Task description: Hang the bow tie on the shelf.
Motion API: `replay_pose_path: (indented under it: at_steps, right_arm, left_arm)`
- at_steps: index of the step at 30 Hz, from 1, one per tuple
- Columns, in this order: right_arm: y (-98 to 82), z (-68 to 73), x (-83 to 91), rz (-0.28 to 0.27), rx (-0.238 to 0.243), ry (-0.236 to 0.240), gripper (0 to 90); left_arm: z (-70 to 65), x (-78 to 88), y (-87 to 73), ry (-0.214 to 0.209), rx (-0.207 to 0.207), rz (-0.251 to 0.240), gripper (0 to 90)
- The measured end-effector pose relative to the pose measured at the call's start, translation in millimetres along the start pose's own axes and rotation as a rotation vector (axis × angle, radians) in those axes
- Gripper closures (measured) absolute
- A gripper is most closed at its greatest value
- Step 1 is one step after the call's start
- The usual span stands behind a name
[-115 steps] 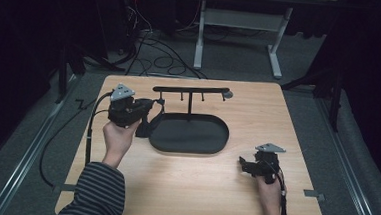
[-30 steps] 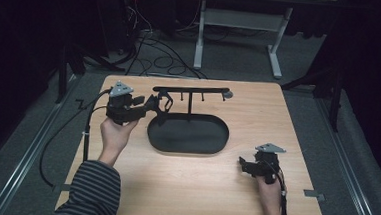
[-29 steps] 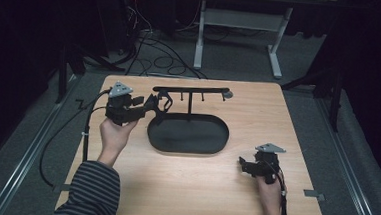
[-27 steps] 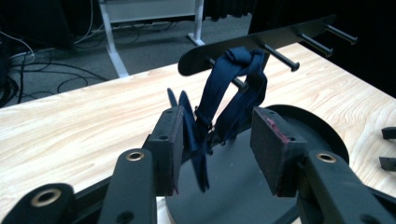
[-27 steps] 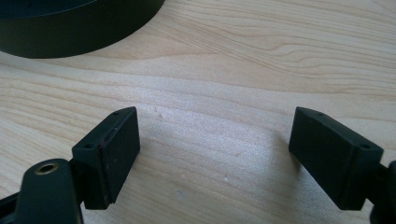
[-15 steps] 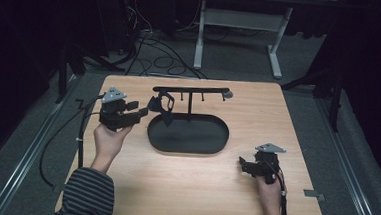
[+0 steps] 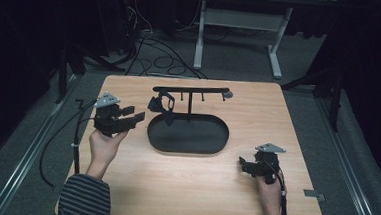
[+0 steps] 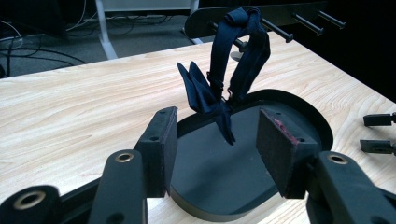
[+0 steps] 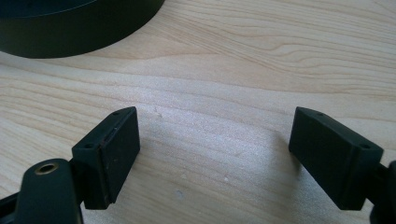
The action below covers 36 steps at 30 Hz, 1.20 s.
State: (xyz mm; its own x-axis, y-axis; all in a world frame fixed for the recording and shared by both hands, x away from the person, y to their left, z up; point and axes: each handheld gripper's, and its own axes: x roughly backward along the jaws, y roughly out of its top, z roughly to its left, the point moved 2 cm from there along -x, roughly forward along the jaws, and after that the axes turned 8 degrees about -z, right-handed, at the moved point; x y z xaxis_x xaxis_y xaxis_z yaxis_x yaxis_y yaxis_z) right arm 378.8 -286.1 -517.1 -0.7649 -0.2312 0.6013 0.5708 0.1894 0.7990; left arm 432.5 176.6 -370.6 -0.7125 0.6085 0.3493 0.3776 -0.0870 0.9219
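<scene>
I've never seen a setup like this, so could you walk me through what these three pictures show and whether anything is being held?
A person at a wooden table holds a hand-operated two-jaw gripper in each hand. The high view looks down from above; each gripper view comes from a camera riding on that gripper. On the table stands a black peg rack on an oval tray. A dark blue bow tie hangs by its strap from a peg. The left gripper, whose jaws have just been opening, is open beside the rack with nothing between its pads. The right gripper rests open on the table, empty.
</scene>
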Motion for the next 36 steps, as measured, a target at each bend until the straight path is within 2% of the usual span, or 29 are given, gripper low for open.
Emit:
replay_pose_path:
  at_steps: [24, 36]
  right_arm:
    - [0.0, 0.0, 0.0, 0.000, 0.001, 0.000, 17.5]
    - [0.0, 0.0, 0.0, 0.000, 0.001, 0.000, 17.5]
  left_arm:
    - [2.6, 21.4, -8.9, 0.016, 0.018, -0.024, 46.8]
    - [4.2, 33.8, -11.9, 0.039, 0.007, -0.035, 46.1]
